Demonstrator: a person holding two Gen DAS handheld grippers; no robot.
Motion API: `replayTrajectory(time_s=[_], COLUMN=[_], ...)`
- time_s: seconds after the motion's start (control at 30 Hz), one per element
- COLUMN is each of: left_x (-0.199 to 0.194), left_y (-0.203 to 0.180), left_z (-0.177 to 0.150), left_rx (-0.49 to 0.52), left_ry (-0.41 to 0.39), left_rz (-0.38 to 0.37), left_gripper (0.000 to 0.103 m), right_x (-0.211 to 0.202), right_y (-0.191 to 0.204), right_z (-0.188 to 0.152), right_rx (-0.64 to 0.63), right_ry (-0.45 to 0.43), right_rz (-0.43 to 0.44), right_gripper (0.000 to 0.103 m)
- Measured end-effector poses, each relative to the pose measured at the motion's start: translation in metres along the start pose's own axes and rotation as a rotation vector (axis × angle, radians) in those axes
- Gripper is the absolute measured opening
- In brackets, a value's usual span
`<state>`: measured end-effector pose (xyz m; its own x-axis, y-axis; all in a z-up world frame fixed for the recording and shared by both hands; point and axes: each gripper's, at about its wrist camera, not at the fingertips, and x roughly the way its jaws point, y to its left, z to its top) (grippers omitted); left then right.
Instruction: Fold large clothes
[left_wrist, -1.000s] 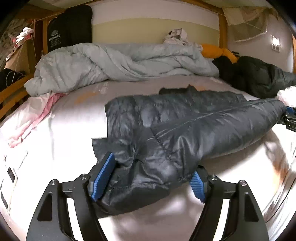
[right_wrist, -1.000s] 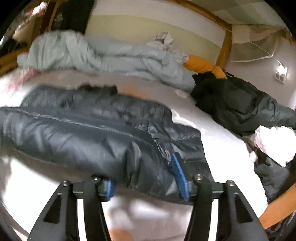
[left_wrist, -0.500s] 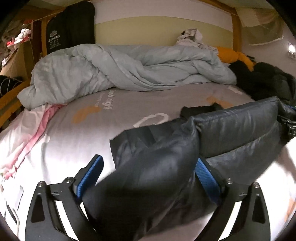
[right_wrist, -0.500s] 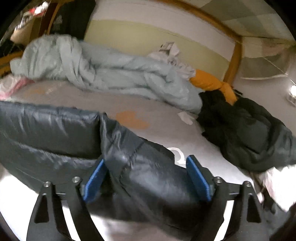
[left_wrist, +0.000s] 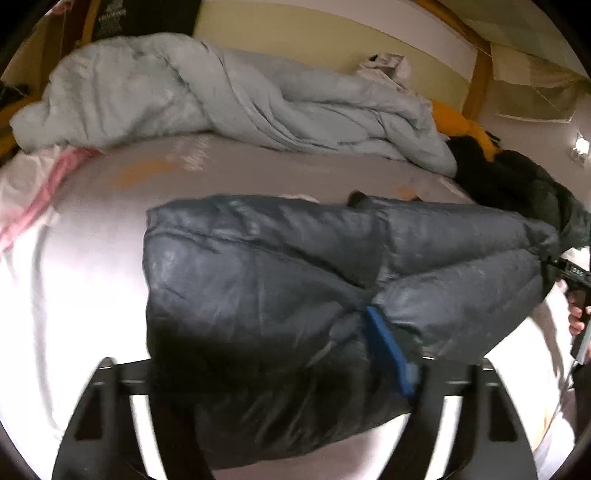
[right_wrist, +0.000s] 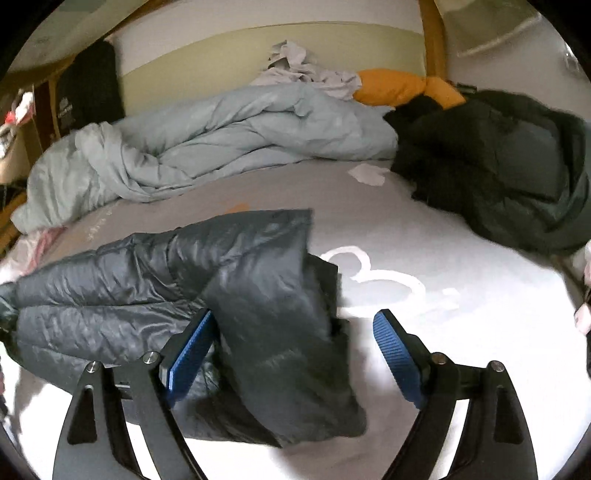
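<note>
A dark grey puffer jacket (left_wrist: 280, 280) lies folded lengthwise across the grey bed sheet (left_wrist: 110, 229). In the left wrist view its near end bulges between my left gripper's jaws and covers the left finger; the right blue pad (left_wrist: 388, 350) presses into the fabric. My left gripper (left_wrist: 288, 362) is shut on the jacket. In the right wrist view the jacket (right_wrist: 155, 288) lies to the left, its end (right_wrist: 288, 354) drooping between the wide-apart jaws. My right gripper (right_wrist: 291, 354) is open, its pads (right_wrist: 397, 354) clear of the fabric.
A crumpled pale blue duvet (right_wrist: 207, 147) lies along the back of the bed. A dark green coat (right_wrist: 509, 177) is heaped at the back right, with an orange garment (right_wrist: 402, 86) behind it. Pink and white cloth (left_wrist: 33, 199) lies at the left edge.
Both grippers lifted the jacket's near edge and carried it over toward the far side, folding it. My right gripper has opened and let go of its end.
</note>
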<state>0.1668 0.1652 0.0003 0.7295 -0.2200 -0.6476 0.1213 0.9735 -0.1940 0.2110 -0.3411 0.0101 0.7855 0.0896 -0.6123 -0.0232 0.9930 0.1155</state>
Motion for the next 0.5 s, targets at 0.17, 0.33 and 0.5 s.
replayTrajectory(time_s=[0.17,0.33,0.5], left_x=[-0.002,0.017,0.048], left_y=[-0.002,-0.013,0.002], left_z=[0.014,0.042,0.04], left_rx=[-0.012,0.069,0.058], left_ry=[-0.077,-0.108,-0.068], left_rz=[-0.06,0.013,0.035], left_gripper=[0.019,0.019,0.044], right_x=[0.008,0.022,0.06], right_y=[-0.004,0.004,0.004], right_z=[0.003,0.019,0.014], right_rx=[-0.009,-0.029,-0.022], right_ry=[0.041,-0.024,0.043], right_rz=[0.117,0.056,0.034], right_gripper=[0.007,0.007,0.007])
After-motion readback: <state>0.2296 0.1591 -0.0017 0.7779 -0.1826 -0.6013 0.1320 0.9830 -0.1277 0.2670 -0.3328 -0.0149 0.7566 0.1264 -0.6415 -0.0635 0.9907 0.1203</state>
